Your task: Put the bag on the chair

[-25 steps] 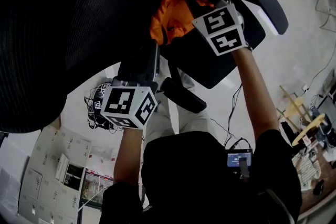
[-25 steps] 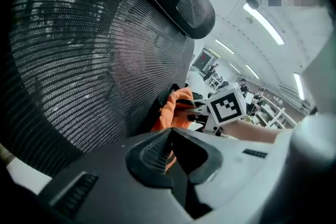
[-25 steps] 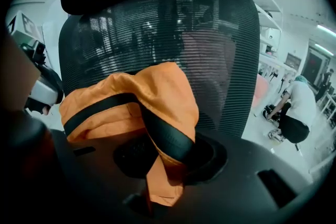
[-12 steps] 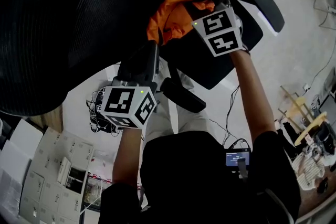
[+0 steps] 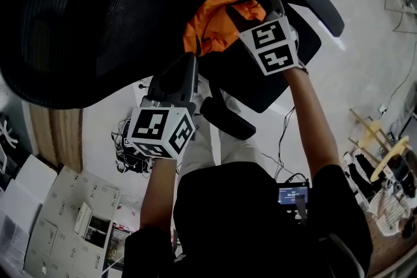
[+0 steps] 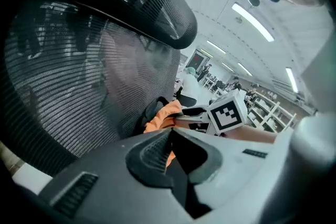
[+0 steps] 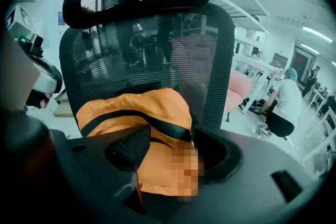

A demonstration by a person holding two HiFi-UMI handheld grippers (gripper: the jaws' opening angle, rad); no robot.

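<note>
Bag on chair seat | right gripper jaws just opening, bag loose between | left gripper released

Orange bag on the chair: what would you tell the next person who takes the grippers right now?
Left gripper: open, empty.
Right gripper: open, its jaws have just been opening; the orange bag shows between them, pads not pressing.
Bag: on the chair seat, against the mesh backrest.
Done: bag placed.
To do: probably just draw both grippers clear.
</note>
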